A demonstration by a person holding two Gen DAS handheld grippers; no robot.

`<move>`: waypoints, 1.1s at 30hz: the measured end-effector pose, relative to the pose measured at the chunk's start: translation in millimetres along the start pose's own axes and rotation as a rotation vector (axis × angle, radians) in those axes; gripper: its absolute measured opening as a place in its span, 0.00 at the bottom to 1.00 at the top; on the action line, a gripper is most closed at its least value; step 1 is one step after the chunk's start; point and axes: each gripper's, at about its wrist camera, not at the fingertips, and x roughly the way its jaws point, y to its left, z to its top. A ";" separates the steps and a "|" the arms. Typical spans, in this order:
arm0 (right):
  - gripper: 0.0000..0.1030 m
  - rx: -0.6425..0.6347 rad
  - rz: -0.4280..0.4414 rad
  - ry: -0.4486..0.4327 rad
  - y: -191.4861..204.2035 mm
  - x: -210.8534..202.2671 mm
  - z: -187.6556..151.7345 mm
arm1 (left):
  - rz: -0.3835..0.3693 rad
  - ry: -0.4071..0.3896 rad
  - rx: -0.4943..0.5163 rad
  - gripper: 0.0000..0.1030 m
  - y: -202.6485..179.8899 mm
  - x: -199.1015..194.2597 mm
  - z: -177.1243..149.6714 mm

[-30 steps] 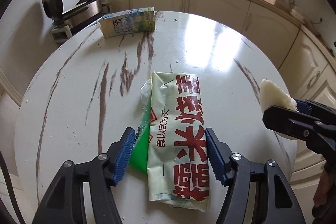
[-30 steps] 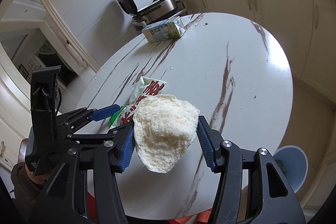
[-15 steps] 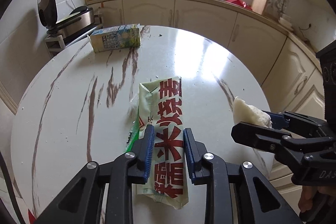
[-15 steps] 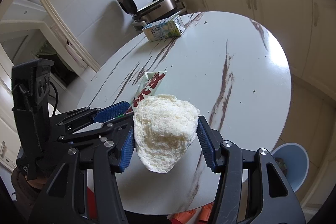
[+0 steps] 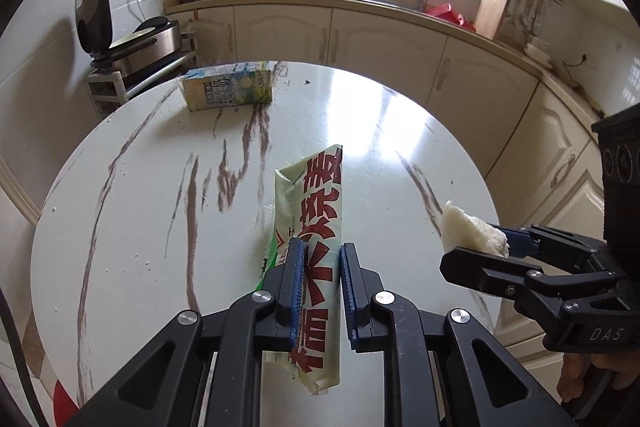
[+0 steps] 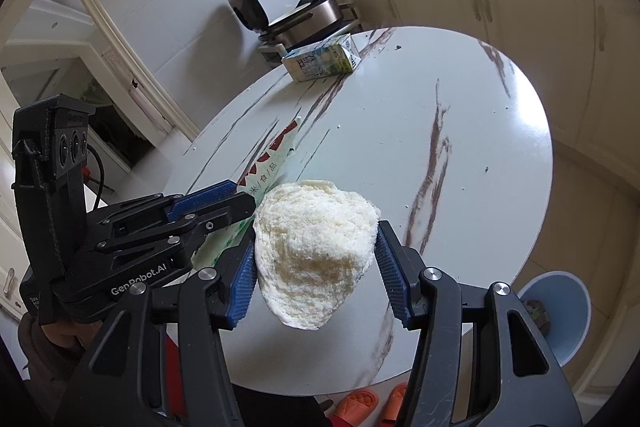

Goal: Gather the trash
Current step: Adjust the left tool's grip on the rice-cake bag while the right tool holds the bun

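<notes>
The left tongs [image 5: 320,291] are closing on a pale green food wrapper [image 5: 316,211] with red characters, lifted above the round marbled desk [image 5: 120,227]; the right tongs [image 6: 316,267] grip a white bread lump [image 6: 316,251], and a milk carton [image 5: 228,87] lies at the desk's far edge

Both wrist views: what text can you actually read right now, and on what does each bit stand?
"GenRobot.AI": body of the left gripper.
"DAS": body of the right gripper; the rest is cut off.
"米食品": green and white wrapper, small print.
"烧麦": large red characters on the wrapper; lower ones are partly hidden by the jaws.
Milk carton: print too small to read.
</notes>
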 end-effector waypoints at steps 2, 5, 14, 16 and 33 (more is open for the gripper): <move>0.51 -0.005 0.002 -0.004 2.2 -1.3 0.0 | -0.013 -0.001 -0.026 0.13 10.5 -7.7 -1.9; 0.51 -0.010 0.009 -0.003 6.6 -1.1 0.5 | -0.022 -0.001 -0.087 0.12 34.8 -16.8 -5.2; 0.51 -0.036 0.014 0.033 26.4 22.3 0.9 | 0.002 0.046 -0.033 0.17 47.9 -20.6 -21.7; 0.51 -0.038 0.015 0.042 29.6 27.0 0.0 | 0.009 0.080 -0.011 0.17 43.6 -12.7 -25.8; 0.51 -0.045 0.021 0.063 35.7 41.9 -0.7 | 0.094 0.112 0.019 0.70 47.5 12.7 -30.9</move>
